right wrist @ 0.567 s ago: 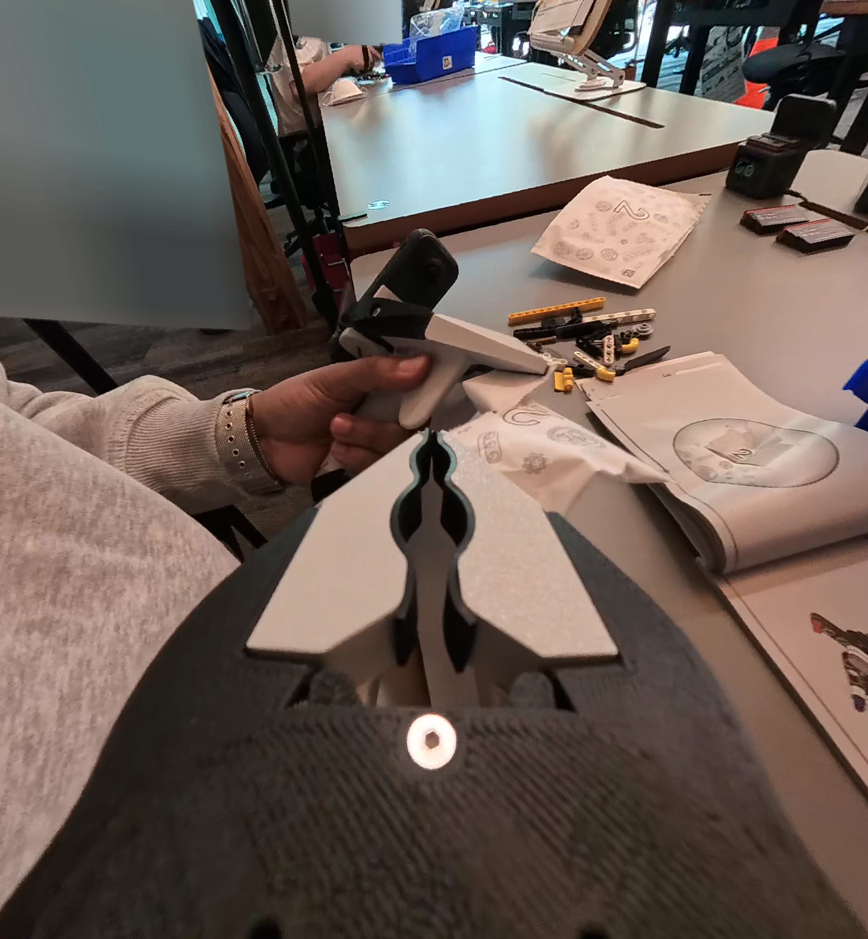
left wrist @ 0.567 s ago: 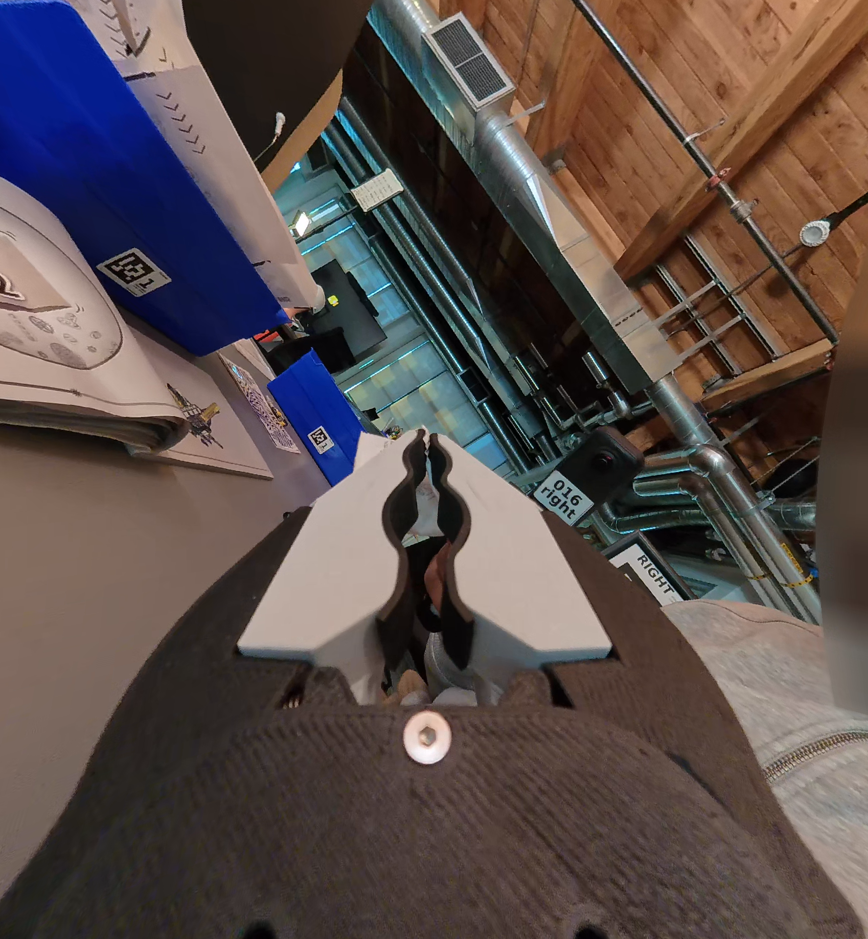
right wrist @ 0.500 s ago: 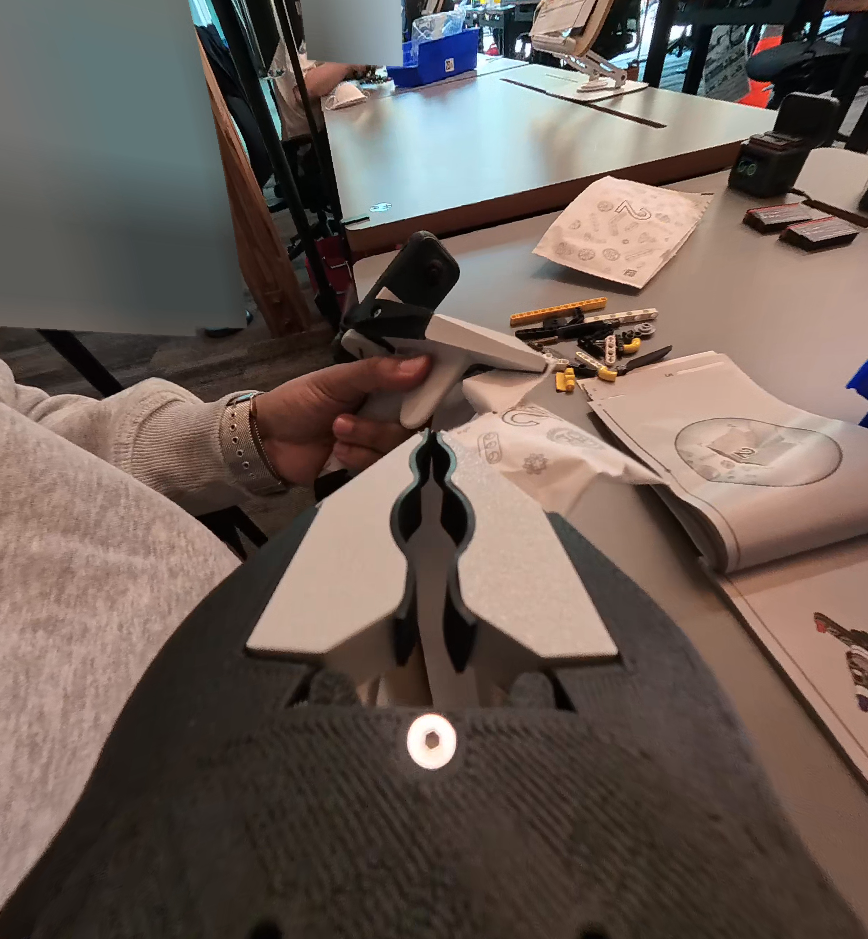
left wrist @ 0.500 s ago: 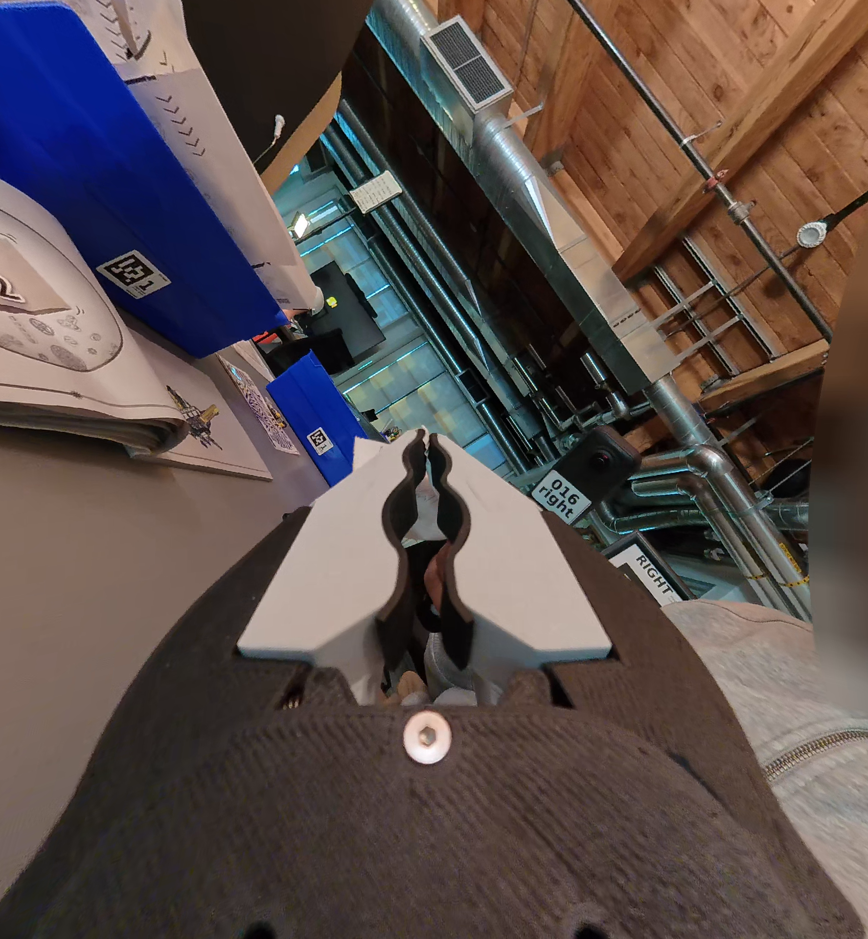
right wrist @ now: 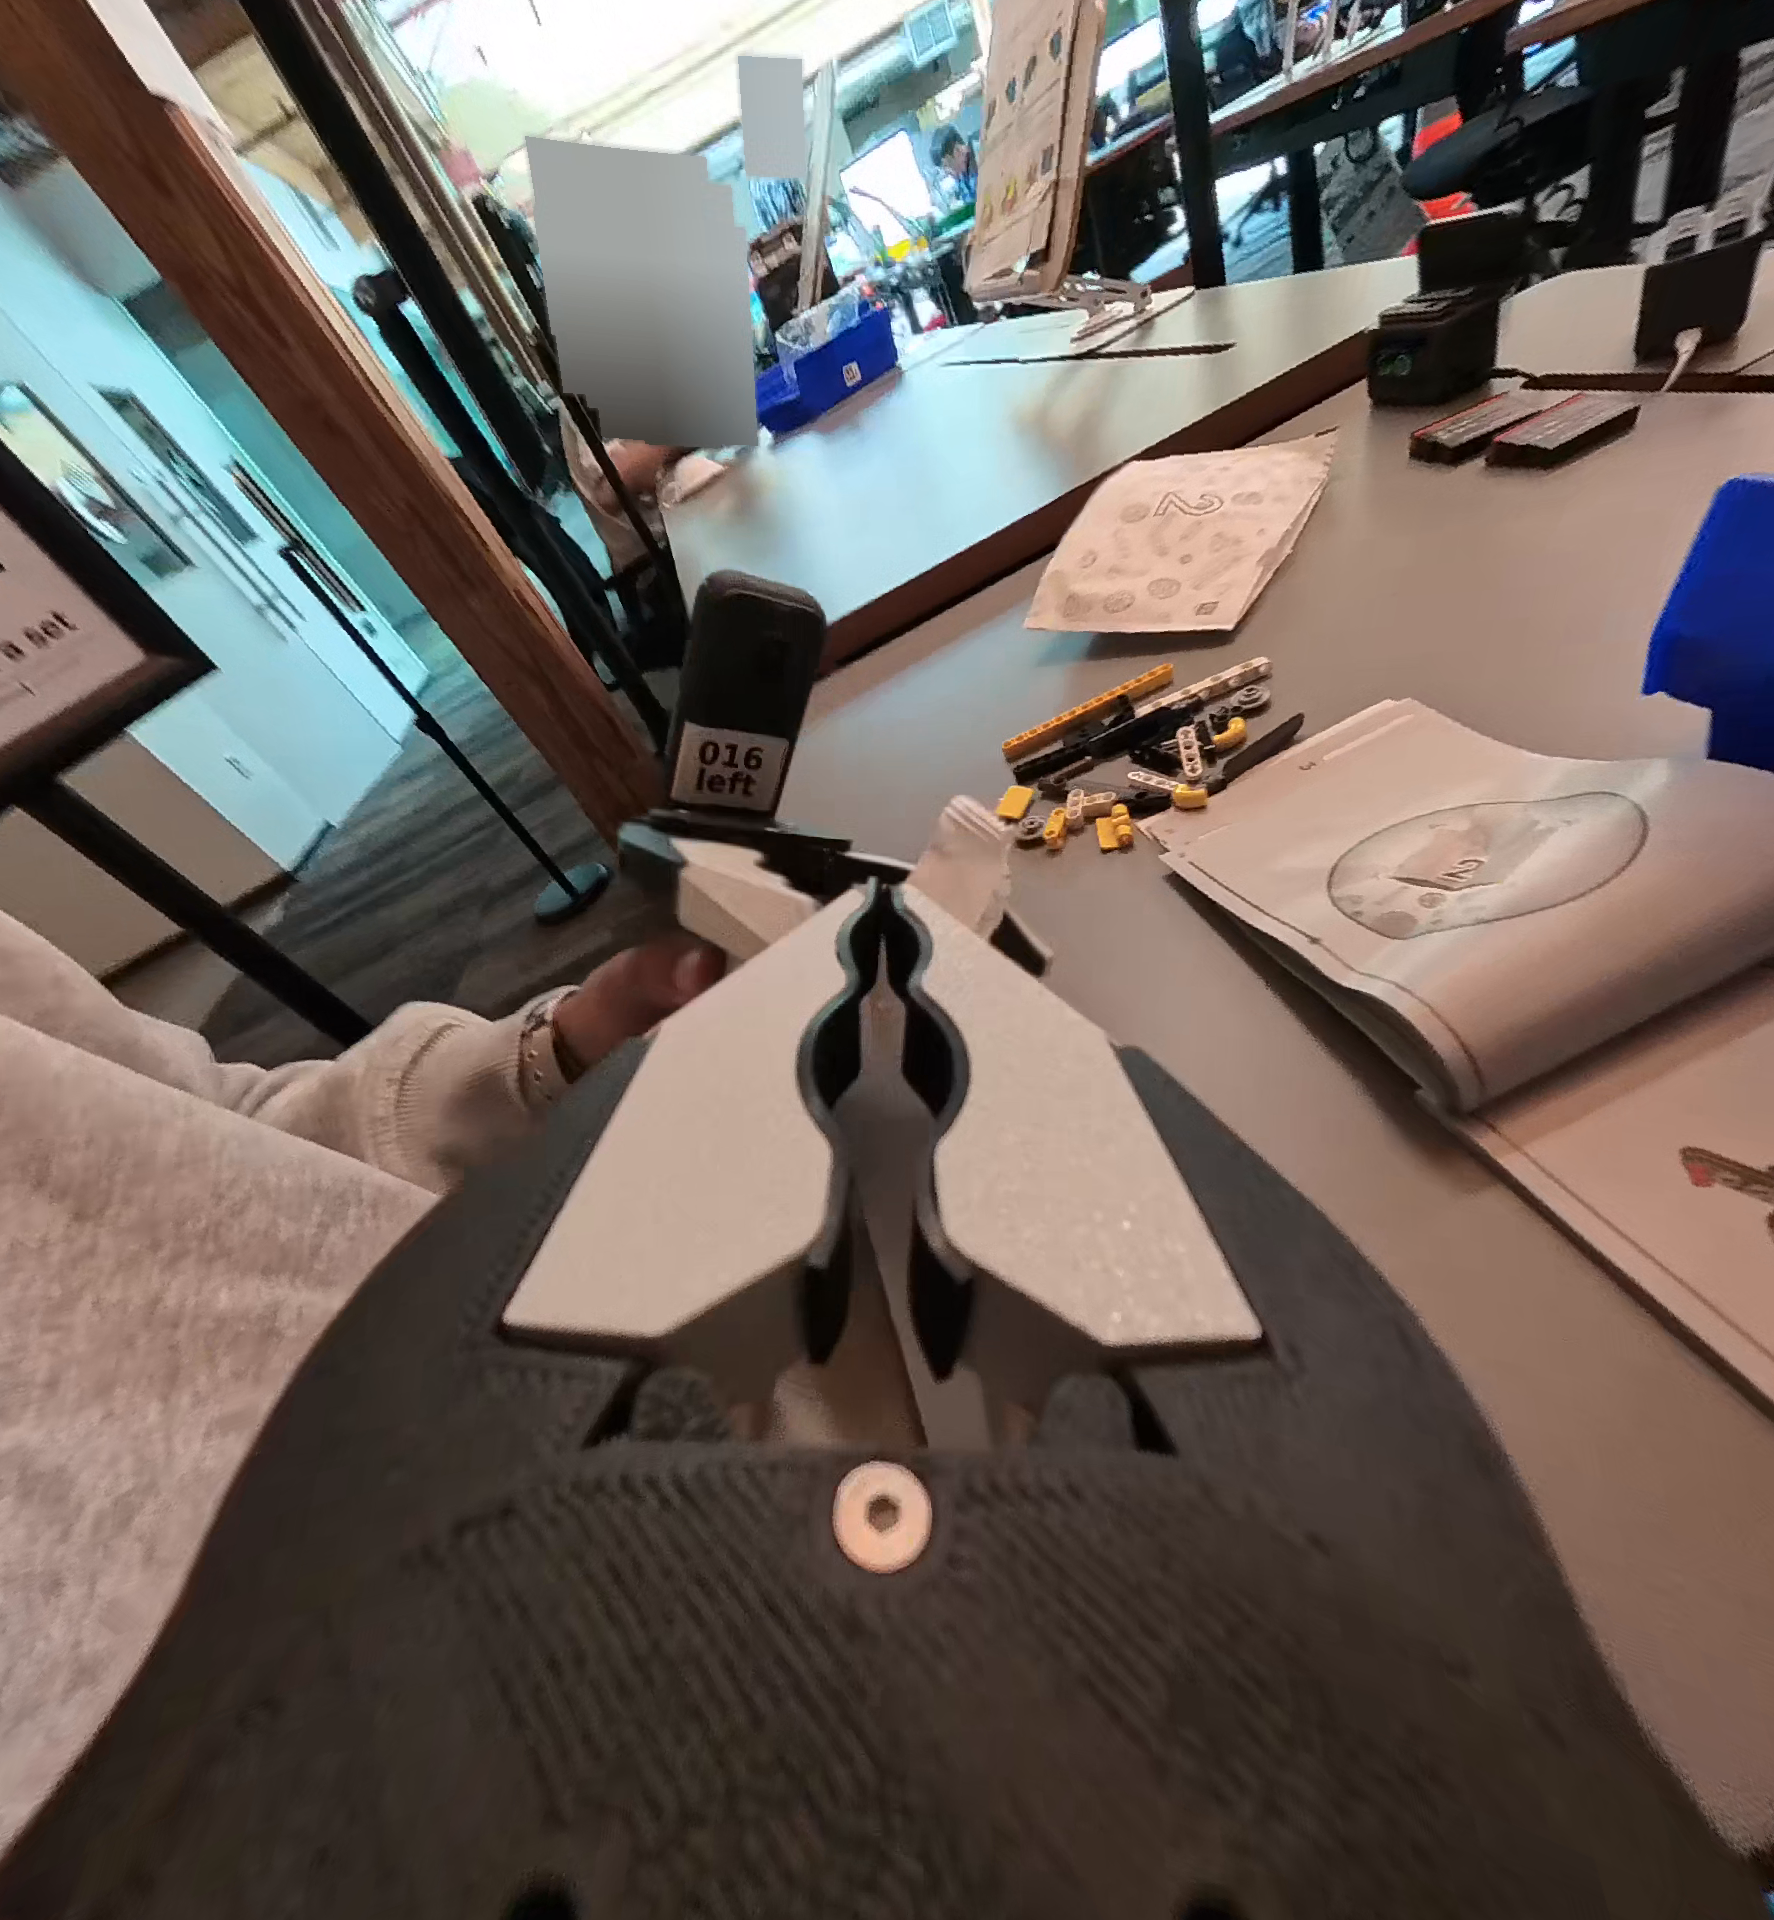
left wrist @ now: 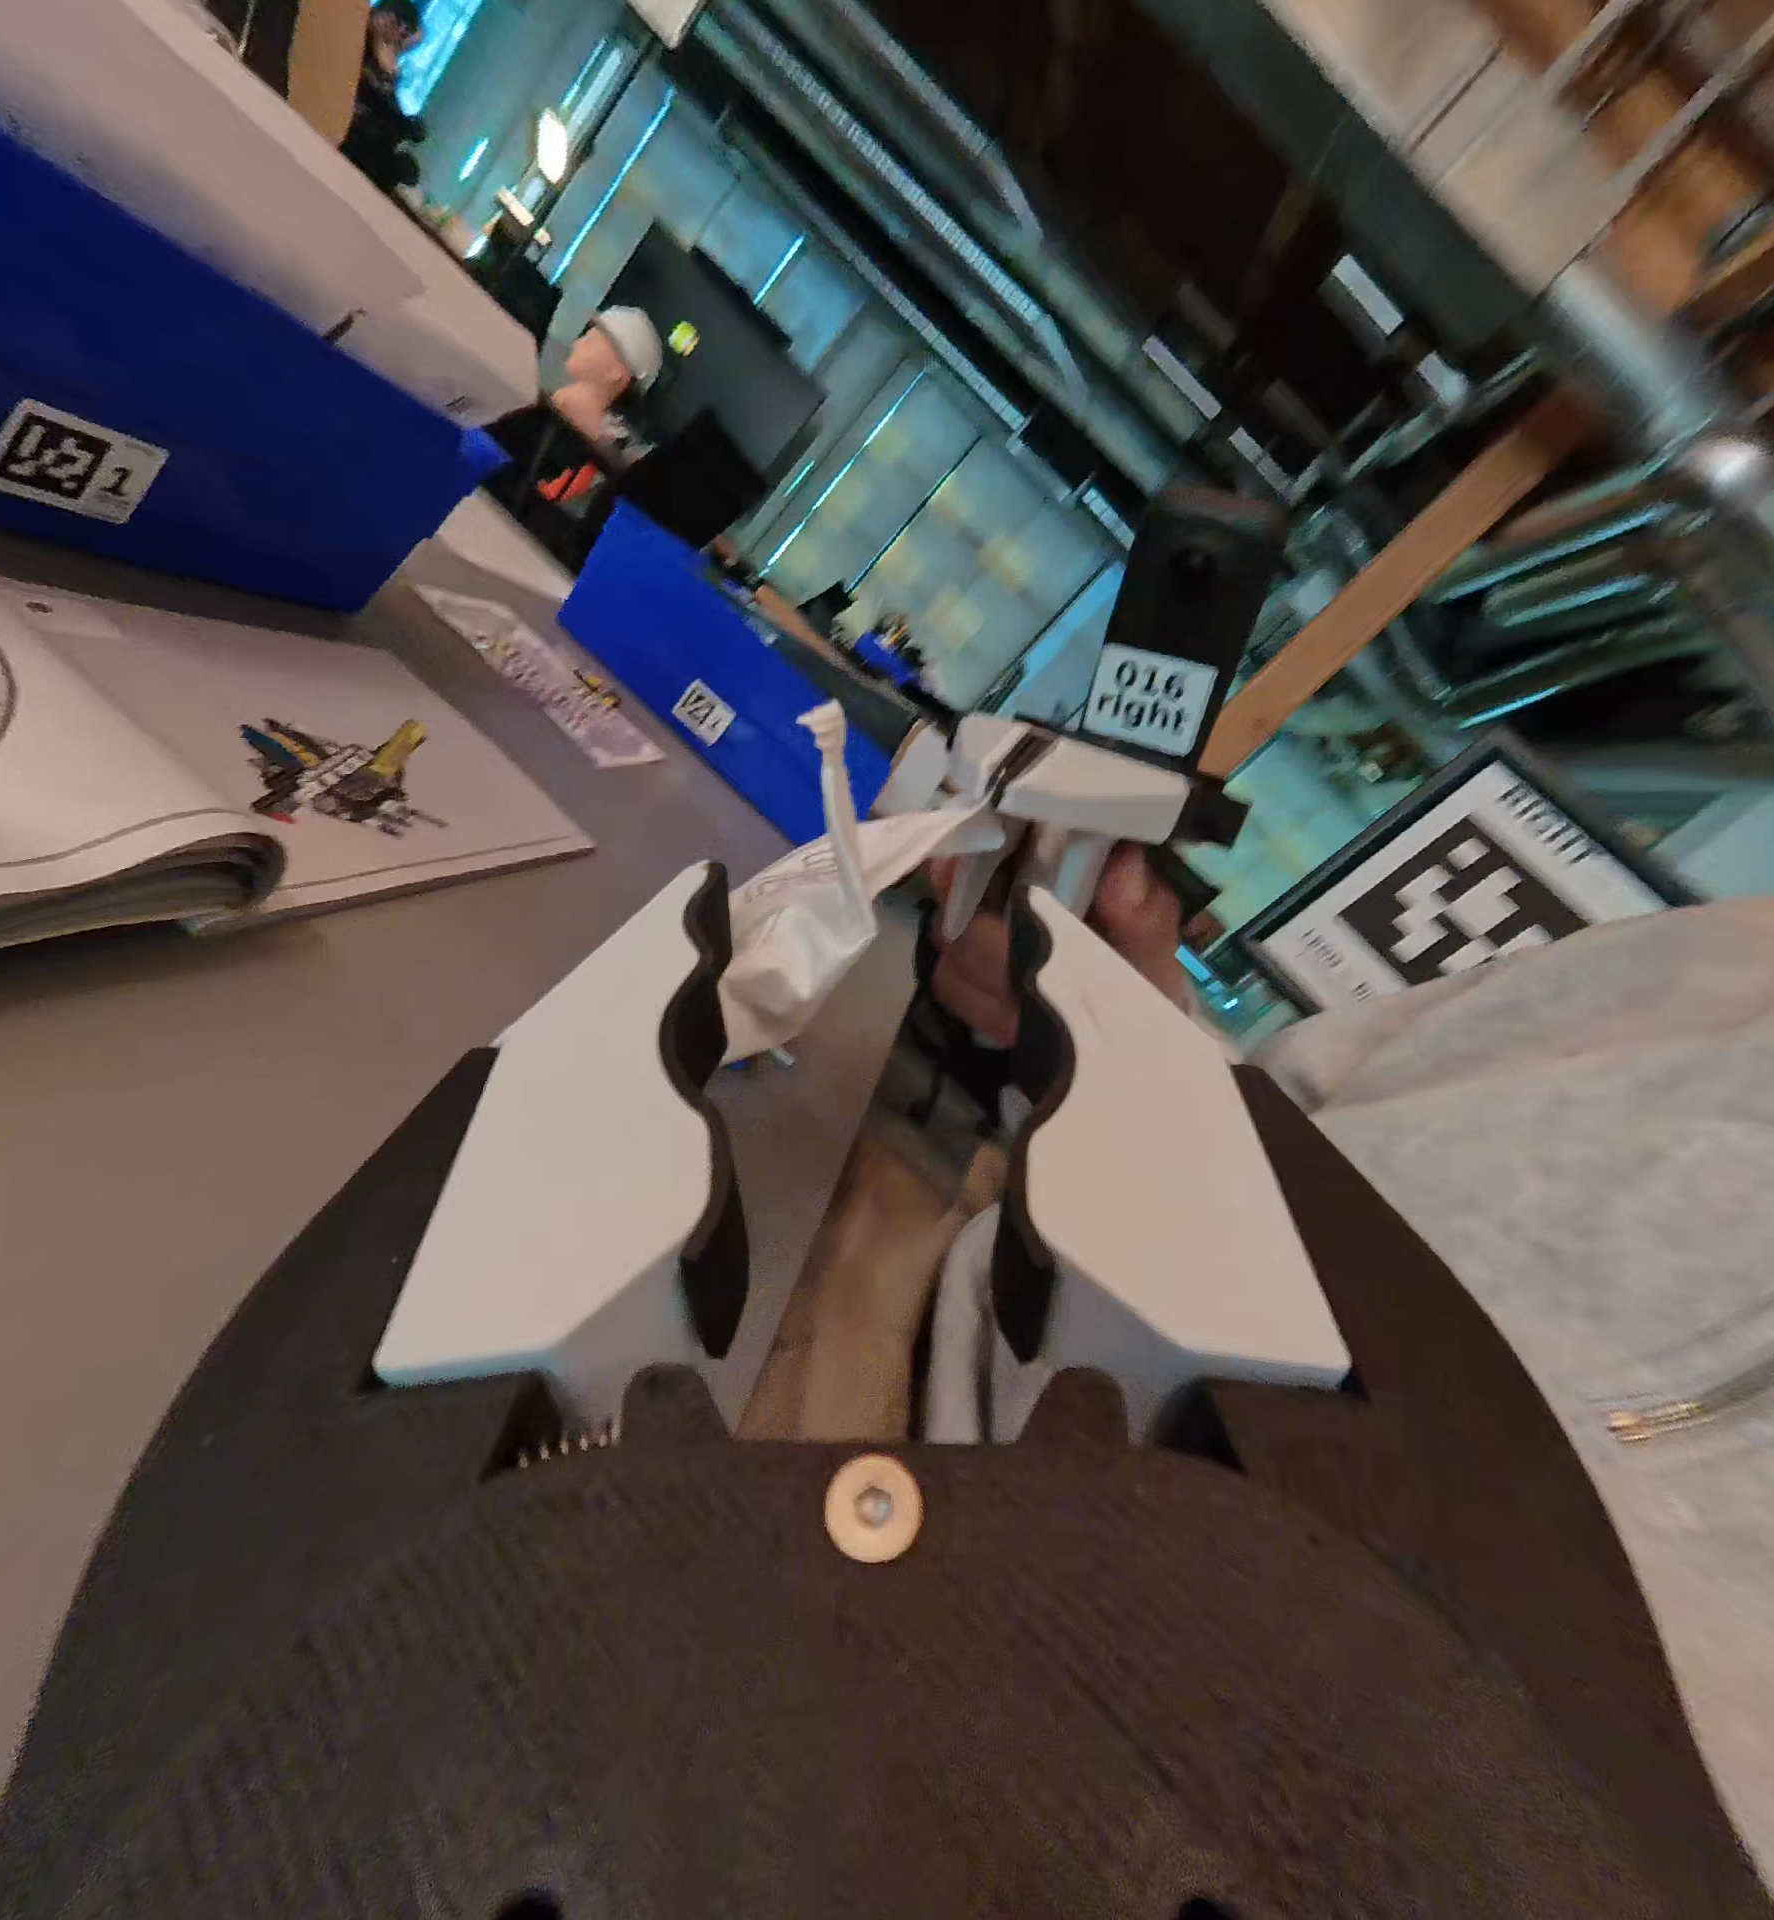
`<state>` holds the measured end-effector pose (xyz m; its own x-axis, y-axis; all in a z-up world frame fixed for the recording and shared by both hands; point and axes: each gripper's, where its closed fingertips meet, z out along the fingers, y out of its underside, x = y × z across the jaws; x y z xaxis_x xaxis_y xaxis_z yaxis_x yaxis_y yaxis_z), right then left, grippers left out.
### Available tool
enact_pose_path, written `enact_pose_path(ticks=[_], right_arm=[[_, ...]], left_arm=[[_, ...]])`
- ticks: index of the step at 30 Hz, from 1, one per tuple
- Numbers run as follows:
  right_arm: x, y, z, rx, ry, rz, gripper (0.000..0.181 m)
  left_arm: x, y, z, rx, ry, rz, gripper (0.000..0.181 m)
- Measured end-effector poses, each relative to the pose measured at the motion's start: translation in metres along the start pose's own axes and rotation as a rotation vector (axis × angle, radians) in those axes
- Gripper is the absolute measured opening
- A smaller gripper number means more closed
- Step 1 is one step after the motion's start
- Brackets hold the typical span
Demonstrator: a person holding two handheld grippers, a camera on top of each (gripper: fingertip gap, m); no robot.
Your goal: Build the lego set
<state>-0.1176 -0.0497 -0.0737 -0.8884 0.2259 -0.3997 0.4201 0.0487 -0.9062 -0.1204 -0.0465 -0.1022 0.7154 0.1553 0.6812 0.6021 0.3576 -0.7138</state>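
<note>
- Left gripper (left wrist: 867, 935): released, fingers spread wide, nothing between them; it points at the white paper parts bag (left wrist: 810, 925), centre of the left wrist view.
- Bag hangs crumpled past the left finger's tip; whether it touches that finger, cannot tell.
- Right gripper (right wrist: 878, 909): clenched, dark pads meet at the tips. In the left wrist view the same gripper (left wrist: 966, 790) sits right of centre, pinching the bag's upper end.
- Person's hand (left wrist: 1122, 904) wraps the right gripper's handle; grey sleeve (left wrist: 1537, 1195) fills the right edge.
- Loose lego pieces (right wrist: 1143, 748): yellow, black and grey beams and pins in a small heap on the grey table (right wrist: 1485, 582), upper right of centre in the right wrist view, just beside the booklet's upper left corner.
- Open instruction booklet (right wrist: 1485, 894): right side of that view, lying flat, folded spine edge facing the camera.
- Second flat paper bag (right wrist: 1184, 551): above the heap, near the table's far edge, apart from the pieces.
- Blue bin (right wrist: 1756, 644): right edge, close behind the booklet.
- Table's left edge runs diagonally just left of the heap; both grippers are near it.
- Bare tabletop between booklet and grippers, lower left of the left wrist view and lower right of the right wrist view.
- Left wrist view blurred.
</note>
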Motion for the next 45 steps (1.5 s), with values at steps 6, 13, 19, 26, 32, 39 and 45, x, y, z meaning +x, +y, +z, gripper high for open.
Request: enact_pose_path(ticks=[6, 13, 19, 26, 32, 39, 45], right_arm=[[0.006, 0.000, -0.007, 0.021, -0.018, 0.045, 0.000], [0.012, 0.002, -0.009, -0.021, 0.137, -0.193, 0.017], [0.012, 0.017, 0.005, -0.118, 0.306, -0.445, 0.019], [0.023, 0.006, 0.002, -0.027, 0.325, -0.248, 0.015], [0.020, 0.007, 0.006, -0.035, 0.313, -0.230, 0.016], [0.020, 0.002, 0.005, -0.003, 0.297, -0.186, 0.012], [0.021, 0.002, 0.005, 0.000, 0.307, -0.185, 0.012]], left_arm=[[0.005, 0.002, -0.001, -0.014, 0.005, 0.072, 0.003], [-0.005, -0.001, -0.003, -0.036, -0.167, 0.266, 0.000], [-0.011, -0.009, -0.006, -0.001, -0.321, 0.406, 0.000], [-0.001, -0.007, 0.002, 0.010, -0.442, 0.605, 0.000], [0.002, -0.010, 0.001, 0.028, -0.551, 0.751, 0.000], [0.008, -0.013, 0.002, 0.048, -0.596, 0.856, 0.000], [0.008, -0.012, 0.002, 0.032, -0.640, 0.932, 0.000]])
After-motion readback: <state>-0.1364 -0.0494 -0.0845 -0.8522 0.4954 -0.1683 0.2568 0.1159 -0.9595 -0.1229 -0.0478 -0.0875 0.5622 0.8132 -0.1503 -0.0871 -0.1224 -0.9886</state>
